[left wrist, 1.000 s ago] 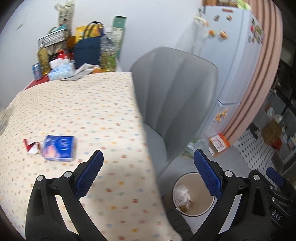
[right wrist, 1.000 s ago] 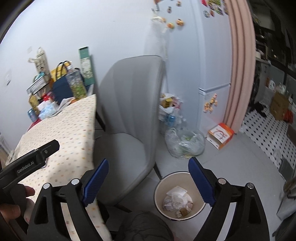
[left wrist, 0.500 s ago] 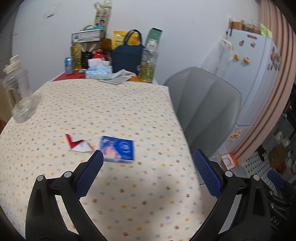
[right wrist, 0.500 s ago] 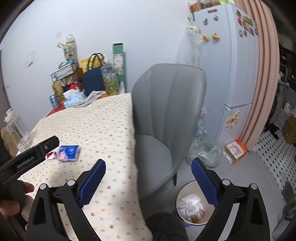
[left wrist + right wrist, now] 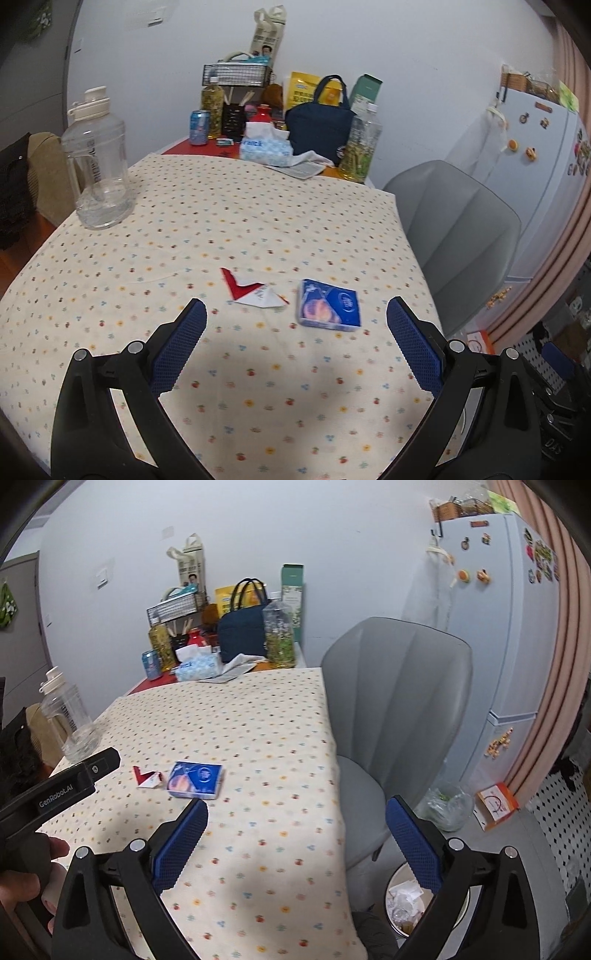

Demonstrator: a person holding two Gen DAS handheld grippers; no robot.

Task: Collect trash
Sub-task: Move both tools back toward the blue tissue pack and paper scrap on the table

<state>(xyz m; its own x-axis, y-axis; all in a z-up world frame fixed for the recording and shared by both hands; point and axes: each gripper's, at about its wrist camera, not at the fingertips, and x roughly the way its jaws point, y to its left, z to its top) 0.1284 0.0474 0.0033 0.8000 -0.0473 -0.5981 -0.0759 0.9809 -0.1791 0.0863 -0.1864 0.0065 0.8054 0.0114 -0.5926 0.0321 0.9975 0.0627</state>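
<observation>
My left hand-held gripper (image 5: 295,317) hangs over the table (image 5: 229,229) with its jaws spread wide and nothing between them. Just beyond its fingertips lie the two bits of trash: a red and white wrapper (image 5: 255,291) and, just to its right, a flat blue packet (image 5: 328,303), close together on the dotted cloth. My right hand-held gripper (image 5: 295,818) has just been opening and now stands wide apart, empty, over the table's right edge near the grey chair (image 5: 395,709). Below it on the floor, partly behind its right finger, the waste bin (image 5: 404,904) holds crumpled paper. A clear water jug (image 5: 96,162) stands upright at the table's far left.
</observation>
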